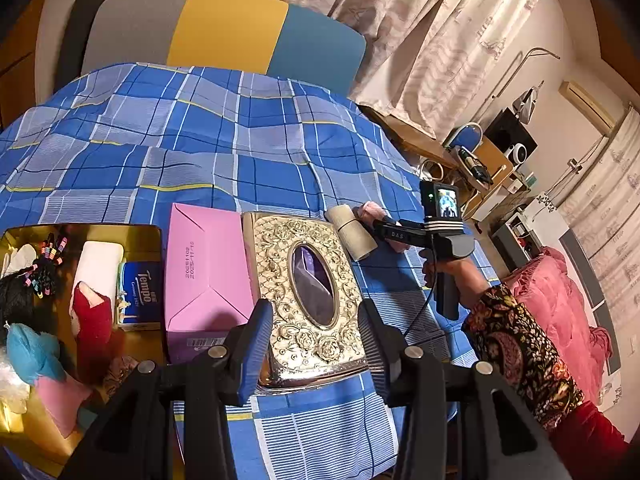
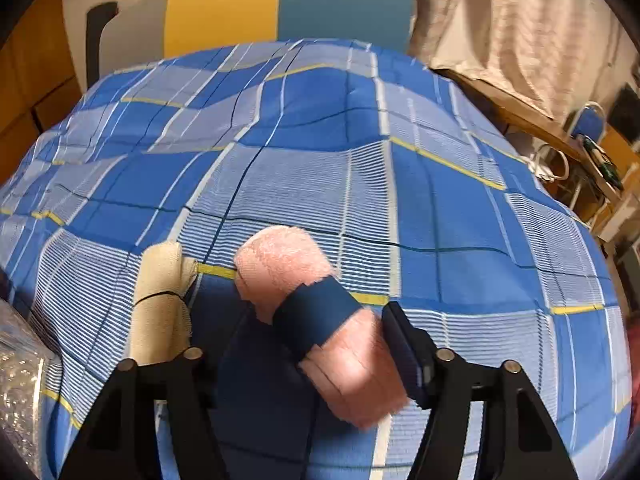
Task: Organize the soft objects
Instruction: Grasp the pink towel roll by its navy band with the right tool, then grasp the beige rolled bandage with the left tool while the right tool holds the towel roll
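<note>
**Pink towel roll between spread right claw**

The right gripper point(image 2: 304, 360) stands spread around a fuzzy pink rolled towel point(image 2: 320, 320) bound by a dark blue band point(image 2: 316, 314); its pads do not press it. A cream roll point(image 2: 162, 300) lies just left of it. The left gripper point(image 1: 314, 348) stands spread over an ornate gold tissue box point(image 1: 304, 292), holding nothing

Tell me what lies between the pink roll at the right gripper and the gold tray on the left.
The pink roll lies between the right gripper fingers. Toward the gold tray, the cream roll comes first, then the ornate tissue box and the pink box, side by side on the bed. It must pass over them.
</note>
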The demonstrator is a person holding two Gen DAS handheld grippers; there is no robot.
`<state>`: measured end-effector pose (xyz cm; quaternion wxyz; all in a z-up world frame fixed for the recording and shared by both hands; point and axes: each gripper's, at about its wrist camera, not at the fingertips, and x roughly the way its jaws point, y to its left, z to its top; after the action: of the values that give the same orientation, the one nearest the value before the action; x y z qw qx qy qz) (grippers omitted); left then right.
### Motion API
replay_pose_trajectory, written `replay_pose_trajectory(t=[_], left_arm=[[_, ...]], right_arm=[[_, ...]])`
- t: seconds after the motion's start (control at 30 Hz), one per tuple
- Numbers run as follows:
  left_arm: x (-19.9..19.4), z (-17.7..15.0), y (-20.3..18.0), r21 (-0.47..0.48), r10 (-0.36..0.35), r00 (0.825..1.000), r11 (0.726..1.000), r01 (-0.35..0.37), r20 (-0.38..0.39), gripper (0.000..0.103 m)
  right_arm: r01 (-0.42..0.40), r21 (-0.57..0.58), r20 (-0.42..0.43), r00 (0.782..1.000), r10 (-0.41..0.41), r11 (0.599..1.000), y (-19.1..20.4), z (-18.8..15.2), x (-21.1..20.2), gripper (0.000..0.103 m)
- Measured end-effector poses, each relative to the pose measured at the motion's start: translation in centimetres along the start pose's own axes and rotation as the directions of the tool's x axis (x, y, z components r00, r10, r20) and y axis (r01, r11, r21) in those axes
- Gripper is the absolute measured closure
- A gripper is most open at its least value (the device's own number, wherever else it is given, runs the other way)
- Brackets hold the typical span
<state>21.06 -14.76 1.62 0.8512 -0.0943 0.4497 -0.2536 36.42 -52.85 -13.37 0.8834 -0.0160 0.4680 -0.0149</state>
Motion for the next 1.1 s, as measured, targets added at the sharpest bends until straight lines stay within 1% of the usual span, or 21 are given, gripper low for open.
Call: replay_pose_trajectory(t=[0.1,0.17,0.23,0.3,0.33,0.43,0.5,0.57,0.63,0.7,0.73,0.77,0.8,0.83,0.87,0.9,0.93,0.97,1.0,1.07,1.1], left_arm=[[0.5,0.2,-0.1,-0.007,-0.001,1.0,1.0,0.001,-0.01,0.059],[0.7,0.3,-0.4,-0.007,-0.007,1.0,1.0,0.007,-0.016,0.059],[1.1,0.5,-0.9,-0.003,-0.007,1.0,1.0,0.006,-0.026,0.059],[1.6,0.8,-1.7,0.004,-0.029,0.999,1.0,0.03,-0.037,0.059],[1.7,0.9,-2.0,0.007,-0.032,0.999,0.999,0.033,-0.039,0.059],[2.2,1.6,-3.5,0.025,-0.058,0.997,0.998,0.059,-0.041,0.059],[3.2,2.2,-4.9,0.05,-0.065,0.996,0.996,0.068,-0.053,0.059],[4.3,2.6,-6.4,0.069,-0.078,0.994,0.994,0.084,-0.081,0.059],[5.3,3.0,-7.5,0.071,-0.078,0.991,0.994,0.086,-0.105,0.059],[6.5,3.7,-9.1,0.079,-0.091,0.989,0.992,0.101,-0.116,0.059],[7.2,4.0,-9.8,0.08,-0.078,0.989,0.993,0.088,-0.129,0.059],[8.1,4.4,-10.5,0.079,-0.07,0.987,0.994,0.081,-0.144,0.056],[8.8,4.8,-11.0,0.076,-0.077,0.984,0.993,0.091,-0.159,0.053],[9.7,5.1,-11.4,0.068,-0.083,0.98,0.993,0.097,-0.183,0.046],[11.2,5.6,-11.9,0.046,-0.061,0.976,0.996,0.072,-0.211,0.045],[12.2,5.9,-12.3,0.039,-0.054,0.972,0.997,0.064,-0.231,0.045],[13.4,6.2,-12.6,0.034,-0.061,0.963,0.997,0.072,-0.262,0.045],[14.6,6.5,-12.7,0.015,-0.057,0.956,0.998,0.064,-0.287,0.045],[15.8,6.9,-12.7,-0.009,-0.037,0.957,0.999,0.036,-0.287,0.045],[17.7,7.4,-12.6,-0.015,-0.001,0.959,1.0,-0.004,-0.284,0.045],[19.0,7.8,-12.5,-0.02,0.047,0.961,0.998,-0.055,-0.271,0.045]], right_arm=[[0.021,-0.015,-0.01,1.0,-0.021,1.0,0.0,-0.2,1.0,0.036],[0.007,0.024,0.01,1.0,-0.007,1.0,-0.4,-0.3,0.9,0.039],[-0.005,0.046,0.015,1.0,0.005,0.999,-0.7,-0.5,0.6,0.049],[-0.019,0.054,0.016,1.0,0.018,0.998,-0.8,-0.8,0.0,0.053],[-0.034,0.083,0.022,0.999,0.032,0.996,-1.1,-1.1,-0.8,0.054],[-0.078,0.135,0.031,0.997,0.075,0.988,-1.7,-2.2,-2.7,0.054],[-0.077,0.173,0.02,0.997,0.075,0.982,-2.0,-3.5,-4.2,0.054],[-0.035,0.256,-0.023,0.999,0.042,0.966,-2.7,-5.4,-5.6,0.054],[-0.035,0.331,-0.059,0.997,0.057,0.943,-3.5,-7.7,-6.4,0.054],[0.002,0.347,-0.088,0.996,0.031,0.938,-3.7,-9.7,-6.9,0.054],[0.021,0.342,-0.08,0.997,0.007,0.939,-3.8,-10.6,-7.3,0.054],[0.018,0.342,-0.069,0.998,0.006,0.94,-3.8,-11.0,-7.6,0.054],[0.013,0.344,-0.075,0.997,0.014,0.939,-3.8,-11.0,-7.6,0.054],[0.009,0.346,-0.08,0.997,0.02,0.938,-3.8,-10.9,-7.6,0.054],[0.005,0.343,-0.082,0.996,0.024,0.939,-3.9,-10.7,-7.5,0.053],[0.004,0.337,-0.086,0.996,0.027,0.941,-3.8,-10.7,-7.2,0.052],[0.01,0.324,-0.095,0.995,0.022,0.946,-3.6,-10.6,-6.9,0.05],[0.019,0.307,-0.098,0.995,0.012,0.951,-3.4,-10.6,-6.7,0.049],[0.025,0.286,-0.102,0.995,0.004,0.958,-3.2,-10.6,-6.6,0.048],[0.048,0.241,-0.109,0.994,-0.022,0.969,-2.7,-10.8,-6.4,0.048],[0.055,0.226,-0.113,0.993,-0.03,0.973,-2.5,-10.7,-6.4,0.047]])
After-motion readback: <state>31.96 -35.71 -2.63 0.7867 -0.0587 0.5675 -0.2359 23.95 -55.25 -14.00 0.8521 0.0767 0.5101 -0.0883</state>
